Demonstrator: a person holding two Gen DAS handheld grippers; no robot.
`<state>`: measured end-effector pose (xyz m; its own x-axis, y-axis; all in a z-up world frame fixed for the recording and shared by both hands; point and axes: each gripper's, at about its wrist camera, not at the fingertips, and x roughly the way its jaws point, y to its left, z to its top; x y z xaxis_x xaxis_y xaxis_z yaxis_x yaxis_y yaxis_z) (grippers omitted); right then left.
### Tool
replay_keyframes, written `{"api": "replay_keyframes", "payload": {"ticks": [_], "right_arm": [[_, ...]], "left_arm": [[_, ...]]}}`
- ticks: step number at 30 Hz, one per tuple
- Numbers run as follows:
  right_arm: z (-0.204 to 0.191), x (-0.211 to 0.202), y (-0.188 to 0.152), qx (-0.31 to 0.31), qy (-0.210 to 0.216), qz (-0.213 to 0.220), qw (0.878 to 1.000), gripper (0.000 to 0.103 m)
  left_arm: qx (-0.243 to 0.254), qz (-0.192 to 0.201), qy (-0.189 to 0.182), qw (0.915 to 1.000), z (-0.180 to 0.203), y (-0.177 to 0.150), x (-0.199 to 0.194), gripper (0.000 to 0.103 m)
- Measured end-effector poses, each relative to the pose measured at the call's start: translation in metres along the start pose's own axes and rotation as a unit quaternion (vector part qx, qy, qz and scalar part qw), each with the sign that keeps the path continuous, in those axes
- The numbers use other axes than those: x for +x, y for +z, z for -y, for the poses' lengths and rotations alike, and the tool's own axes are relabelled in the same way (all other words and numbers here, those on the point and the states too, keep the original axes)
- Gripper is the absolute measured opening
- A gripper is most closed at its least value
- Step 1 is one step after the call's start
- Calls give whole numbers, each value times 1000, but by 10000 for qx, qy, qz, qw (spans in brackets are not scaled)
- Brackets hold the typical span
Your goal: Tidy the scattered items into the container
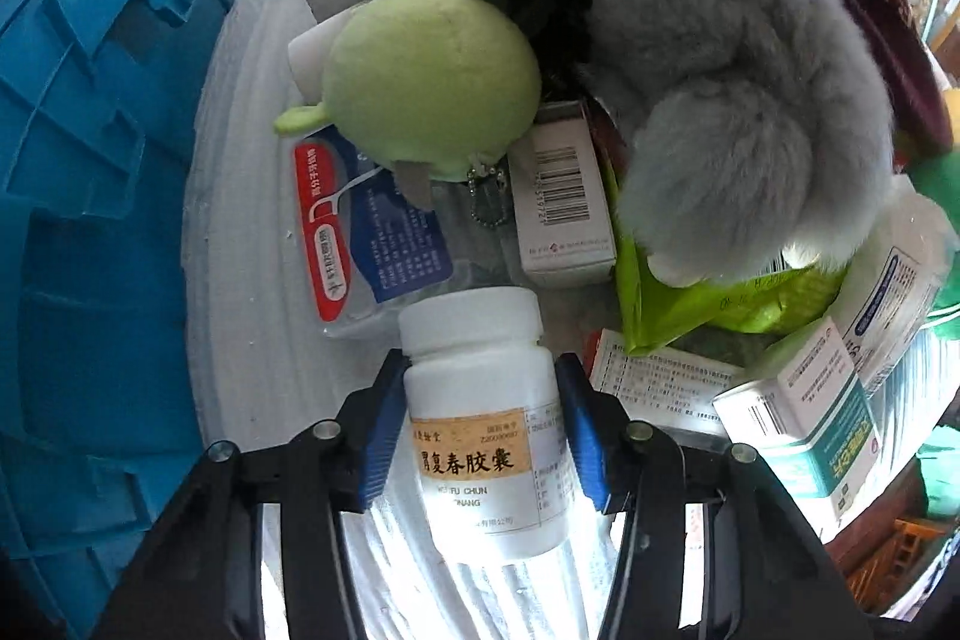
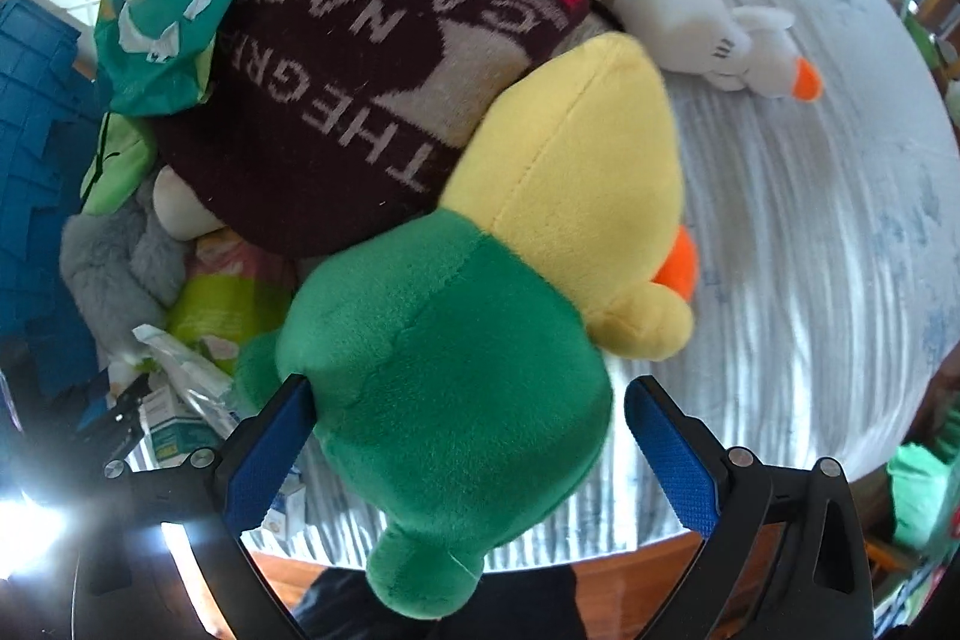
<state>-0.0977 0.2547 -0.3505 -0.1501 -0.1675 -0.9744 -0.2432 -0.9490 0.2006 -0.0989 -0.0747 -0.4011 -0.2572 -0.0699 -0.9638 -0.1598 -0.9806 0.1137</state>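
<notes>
Left gripper [image 1: 483, 394] pinches the white medicine bottle [image 1: 485, 418] at its shoulders, near the blue container [image 1: 90, 160] on the left, apparently ready for transfer. Right gripper [image 2: 468, 436] stands spread around the green-and-yellow plush [image 2: 480, 340], positioned for grasping.

My left tool [image 1: 483, 400] and right tool [image 2: 468, 454] both have black arms, silver screws and ribbed blue pads [image 2: 264, 460].

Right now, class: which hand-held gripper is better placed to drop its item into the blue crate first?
Left. The left hand-held gripper already clamps the white pill bottle, with the blue crate beside it. The right hand-held gripper only straddles the green-and-yellow plush.
</notes>
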Motion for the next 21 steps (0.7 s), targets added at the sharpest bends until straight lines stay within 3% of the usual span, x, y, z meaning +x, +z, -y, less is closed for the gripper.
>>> {"api": "replay_keyframes", "payload": {"ticks": [3,9,14,21], "right_arm": [[-1,14,-3,-58,142,-171,9997,103],[-3,25,-3,-112,342,-40,9993,103],[-9,18,-5,-412,311,50,9987,79],[-7,-3,-14,-433,231,297,9984,73]], "left_arm": [[-66,11,-74,9999,-1,-1,-2,48],[-84,144,-163,9997,1,1,-17,48],[-169,210,-217,9994,-1,2,-26,48],[-284,341,-328,9985,-16,25,-36,48]]}}
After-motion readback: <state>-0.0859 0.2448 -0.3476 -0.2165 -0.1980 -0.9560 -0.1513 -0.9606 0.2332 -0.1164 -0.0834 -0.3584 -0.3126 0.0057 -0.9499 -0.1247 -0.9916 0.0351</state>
